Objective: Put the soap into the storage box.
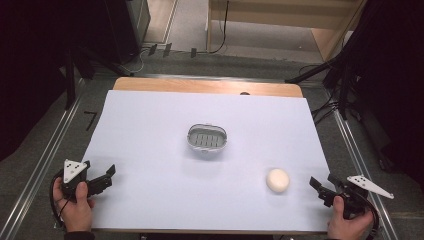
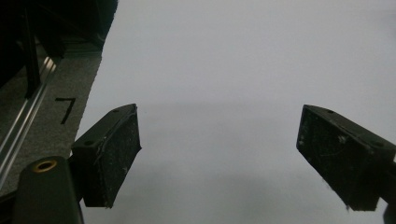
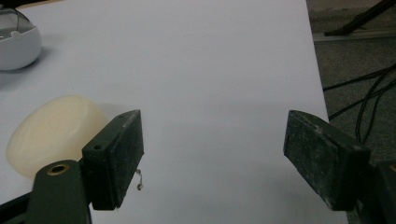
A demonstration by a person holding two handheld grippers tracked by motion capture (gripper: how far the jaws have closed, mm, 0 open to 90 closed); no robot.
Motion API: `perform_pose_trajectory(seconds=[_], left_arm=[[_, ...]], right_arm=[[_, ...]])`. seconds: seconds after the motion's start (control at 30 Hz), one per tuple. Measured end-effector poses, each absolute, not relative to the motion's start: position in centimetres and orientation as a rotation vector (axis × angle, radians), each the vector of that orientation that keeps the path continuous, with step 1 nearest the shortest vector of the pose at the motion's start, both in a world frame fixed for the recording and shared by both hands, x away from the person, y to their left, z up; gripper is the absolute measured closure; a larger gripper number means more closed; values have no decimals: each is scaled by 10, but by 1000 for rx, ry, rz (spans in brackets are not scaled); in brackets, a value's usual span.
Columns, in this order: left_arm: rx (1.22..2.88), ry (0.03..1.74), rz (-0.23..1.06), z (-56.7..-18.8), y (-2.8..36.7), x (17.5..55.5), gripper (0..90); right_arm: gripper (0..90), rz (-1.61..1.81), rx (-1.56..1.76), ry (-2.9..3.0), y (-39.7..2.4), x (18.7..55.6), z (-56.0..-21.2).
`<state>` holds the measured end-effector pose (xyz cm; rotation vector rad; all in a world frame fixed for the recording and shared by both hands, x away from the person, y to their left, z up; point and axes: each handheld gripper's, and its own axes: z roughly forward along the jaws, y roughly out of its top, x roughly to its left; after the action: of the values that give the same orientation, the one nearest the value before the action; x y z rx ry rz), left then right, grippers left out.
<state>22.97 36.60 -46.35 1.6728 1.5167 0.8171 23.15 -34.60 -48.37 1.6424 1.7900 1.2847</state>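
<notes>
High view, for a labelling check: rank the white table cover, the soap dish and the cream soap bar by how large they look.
1. White table cover, by far the largest.
2. Soap dish.
3. Cream soap bar, the smallest, though it lies nearer the camera than the dish.

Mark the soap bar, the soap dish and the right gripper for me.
soap bar [image 1: 277, 180]: high view, middle of its rounded top.
soap dish [image 1: 191, 138]: high view, left rim.
right gripper [image 1: 317, 189]: high view, midway between its open fingertips, right of the bar.

Right gripper [image 3: 212, 158] jaws gape wide over the white table [image 3: 210, 70] — cream soap [image 3: 51, 130] just beside one jaw.
</notes>
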Motion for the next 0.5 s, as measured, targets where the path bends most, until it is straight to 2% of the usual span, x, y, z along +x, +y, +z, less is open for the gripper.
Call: perform_pose_trajectory(seconds=[0.1, 0.5], left_arm=[[1672, 1512, 823, -463, 366, 229, 145], [1669, 1505, 824, -463, 366, 229, 145]], right_arm=[[162, 1299, 1637, 1849, -347, 234, -481], [208, 1197, 1553, 2114, -338, 238, -461]])
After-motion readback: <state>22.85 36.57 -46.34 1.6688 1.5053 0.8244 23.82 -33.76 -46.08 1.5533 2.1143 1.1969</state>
